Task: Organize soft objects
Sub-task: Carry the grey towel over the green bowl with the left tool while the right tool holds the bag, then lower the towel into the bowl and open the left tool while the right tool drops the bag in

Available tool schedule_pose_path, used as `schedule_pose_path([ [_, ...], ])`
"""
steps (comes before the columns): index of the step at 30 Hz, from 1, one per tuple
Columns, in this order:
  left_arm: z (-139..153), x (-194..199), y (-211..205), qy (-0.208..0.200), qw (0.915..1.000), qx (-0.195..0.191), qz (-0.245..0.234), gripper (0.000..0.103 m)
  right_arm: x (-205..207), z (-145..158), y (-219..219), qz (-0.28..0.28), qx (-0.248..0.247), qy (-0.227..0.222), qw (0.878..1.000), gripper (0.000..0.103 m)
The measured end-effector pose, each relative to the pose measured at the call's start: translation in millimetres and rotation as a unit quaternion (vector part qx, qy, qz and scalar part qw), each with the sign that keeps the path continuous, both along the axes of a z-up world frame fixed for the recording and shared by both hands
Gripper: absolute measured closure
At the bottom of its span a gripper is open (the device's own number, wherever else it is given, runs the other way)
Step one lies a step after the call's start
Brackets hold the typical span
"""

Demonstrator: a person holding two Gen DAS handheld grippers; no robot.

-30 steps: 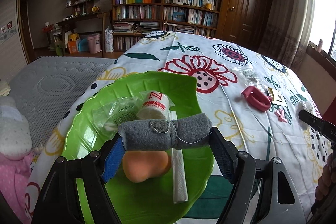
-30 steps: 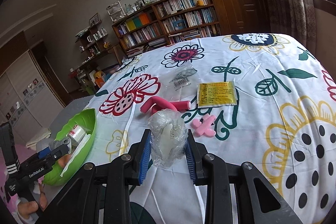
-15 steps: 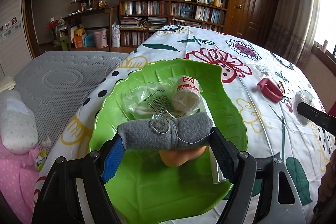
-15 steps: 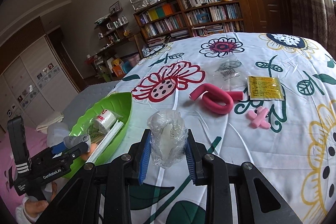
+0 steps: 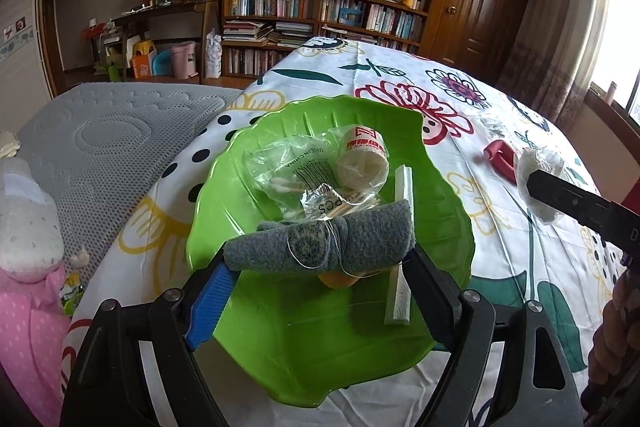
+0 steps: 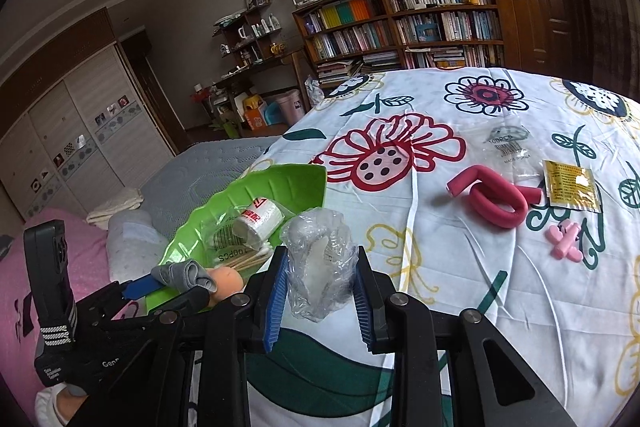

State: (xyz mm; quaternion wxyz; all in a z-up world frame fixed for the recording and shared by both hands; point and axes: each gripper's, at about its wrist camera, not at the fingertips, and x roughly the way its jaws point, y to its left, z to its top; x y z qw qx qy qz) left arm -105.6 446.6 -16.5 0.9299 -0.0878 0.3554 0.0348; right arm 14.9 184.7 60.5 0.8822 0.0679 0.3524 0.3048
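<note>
Left gripper [image 5: 320, 267] clamps grey roll [image 5: 320, 247] over green tray [image 5: 280, 359], right gripper [image 6: 320, 287] clamps plastic bag [image 6: 318, 269]; the slippery bag may slide out before reaching the tray.

Green tray [image 5: 224, 195]: glossy plastic. Grey roll [image 5: 320, 247]: fuzzy matt cloth. Bag [image 6: 320, 263]: crinkly clear plastic. Curler [image 6: 496, 199]: matt foam. Sheet [image 6: 460, 267]: printed cloth.

Green tray [image 5: 248, 291]; grey cloth roll [image 5: 320, 247]; white floral sheet [image 6: 500, 287]; pink foam curler [image 6: 496, 199]; blue-padded fingers [image 6: 276, 303].
</note>
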Motion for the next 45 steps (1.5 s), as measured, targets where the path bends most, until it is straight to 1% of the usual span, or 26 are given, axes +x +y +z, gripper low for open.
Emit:
schedule_pose_path([
  [4, 1, -5, 3, -0.002, 1.0000, -0.004, 0.002, 0.017, -1, 1, 13, 0.013, -0.001, 0.000, 1.000, 0.071],
  [13, 5, -11, 5, -0.009, 1.0000, -0.003, -0.001, 0.017, -2, 1, 34, 0.037, 0.004, 0.003, 0.999, 0.071],
  [17, 8, -13, 7, -0.014, 0.9999, -0.008, 0.000, 0.017, -2, 0, 42, 0.045, 0.002, 0.004, 0.999, 0.070],
  [19, 10, -15, 7, -0.017, 0.9998, -0.011, 0.001, 0.017, -1, -1, 46, 0.048, 0.003, 0.007, 0.999, 0.069],
  [21, 13, -17, 9, -0.022, 0.9996, -0.015, 0.003, 0.017, 2, -3, 48, 0.049, 0.008, 0.014, 0.999, 0.065],
  [22, 15, -17, 9, -0.024, 0.9995, -0.017, 0.005, 0.017, 4, -4, 48, 0.050, 0.011, 0.020, 0.999, 0.064],
  [24, 18, -19, 11, -0.031, 0.9993, -0.018, 0.009, 0.017, 7, -7, 47, 0.046, 0.013, 0.025, 0.999, 0.057],
  [26, 20, -21, 14, -0.035, 0.9991, -0.021, 0.014, 0.017, 7, -9, 46, 0.043, 0.013, 0.025, 0.999, 0.056],
  [31, 22, -21, 20, -0.040, 0.9985, -0.030, 0.022, 0.017, 6, -11, 40, 0.031, 0.009, 0.022, 0.999, 0.056],
  [36, 21, -20, 21, -0.040, 0.9984, -0.030, 0.025, 0.017, 4, -13, 33, 0.022, 0.006, 0.022, 0.999, 0.056],
  [40, 18, -17, 22, -0.039, 0.9986, -0.019, 0.031, 0.012, 2, -17, 28, 0.017, 0.001, 0.022, 1.000, 0.056],
  [45, 17, -9, 27, -0.041, 0.9981, -0.023, 0.040, 0.012, -2, -18, 20, 0.011, -0.006, 0.019, 1.000, 0.056],
])
